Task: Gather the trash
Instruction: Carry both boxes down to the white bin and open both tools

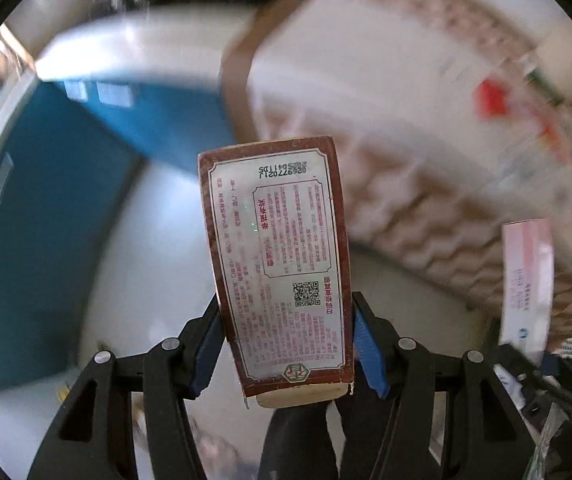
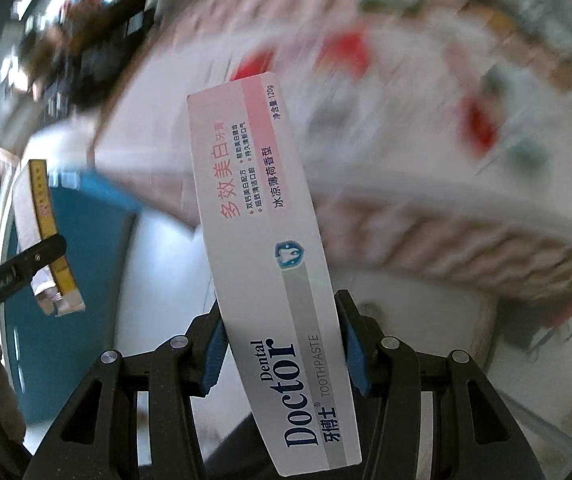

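A brown-bordered cardboard box with a white printed label and QR code [image 1: 276,264] stands upright between the blue pads [image 1: 367,354] of the left gripper [image 1: 286,344], whose jaws are closed against its two sides. A long white-and-pink toothpaste carton marked "Dental Doctor" [image 2: 270,264] sits clamped the same way in the right gripper [image 2: 282,352], leaning slightly left. Each carton also shows at the edge of the other camera's view. Behind both, heavily blurred, lies a white table with a woven tan edge [image 1: 425,208], scattered with red and green items too smeared to identify. A blue panel [image 1: 46,216] stands to the left.
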Motion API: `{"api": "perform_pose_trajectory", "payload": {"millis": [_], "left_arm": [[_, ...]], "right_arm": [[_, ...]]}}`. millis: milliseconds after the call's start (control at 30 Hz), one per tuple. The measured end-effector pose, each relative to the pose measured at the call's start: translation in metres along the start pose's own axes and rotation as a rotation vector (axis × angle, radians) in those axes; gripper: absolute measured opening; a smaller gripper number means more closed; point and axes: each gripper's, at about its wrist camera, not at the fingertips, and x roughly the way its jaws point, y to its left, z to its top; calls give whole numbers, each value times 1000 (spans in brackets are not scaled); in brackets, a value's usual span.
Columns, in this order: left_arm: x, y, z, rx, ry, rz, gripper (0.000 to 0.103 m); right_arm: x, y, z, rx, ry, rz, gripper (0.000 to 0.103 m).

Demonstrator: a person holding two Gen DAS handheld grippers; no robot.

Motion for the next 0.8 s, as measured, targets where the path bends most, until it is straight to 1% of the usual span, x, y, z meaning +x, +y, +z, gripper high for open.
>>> {"api": "perform_pose_trajectory", "payload": {"millis": [33,67,100,133,167,200,233,333,400,467,533,567,600,633,667,700,733,767,800], "left_arm": [[32,13,-6,-28,58,-22,56],[54,20,-10,-42,97,-42,56],[78,27,-13,-62,138,-58,56],[103,33,-16,-80,174,-82,56],[134,39,-19,-97,223,-117,56],[157,42,-21,-110,254,-132,57],[189,45,-22,-124,291,-157,57],[252,49,-24,-116,363,-172,57],[297,52,-24,-117,403,-182,58],[325,57,-24,-128,423,-192,59],[347,63,-24,-132,428,-202,74],[350,66,-24,-138,421,-200,82],[355,69,-24,-142,403,-191,89],[357,75,-23,-138,386,-180,93],[357,79,-25,-136,366,-162,101],[356,83,-28,-134,352,-141,102],[354,82,-29,-129,342,-121,102],[351,85,-33,-121,327,-78,102],[347,84,-34,-117,321,-51,102]], "right_arm": [[26,10,-10,-18,47,11,52],[53,18,-19,-35,97,18,52],[72,23,-25,-46,131,24,52],[105,30,-35,-58,185,33,52],[124,34,-39,-66,211,36,52],[155,39,-47,-75,256,44,52],[182,42,-52,-73,291,50,52],[259,47,-63,-57,378,54,52],[307,46,-67,-47,419,49,52],[348,44,-67,-43,461,48,52],[395,42,-68,-26,501,50,53],[409,42,-68,-29,519,51,53],[430,40,-67,-18,540,51,53],[445,38,-65,-8,551,52,57],[455,38,-61,-8,561,49,62],[466,36,-58,-9,569,45,75],[471,34,-55,-9,569,43,84],[475,32,-52,-15,565,41,88],[477,30,-49,-30,557,26,94]]}}
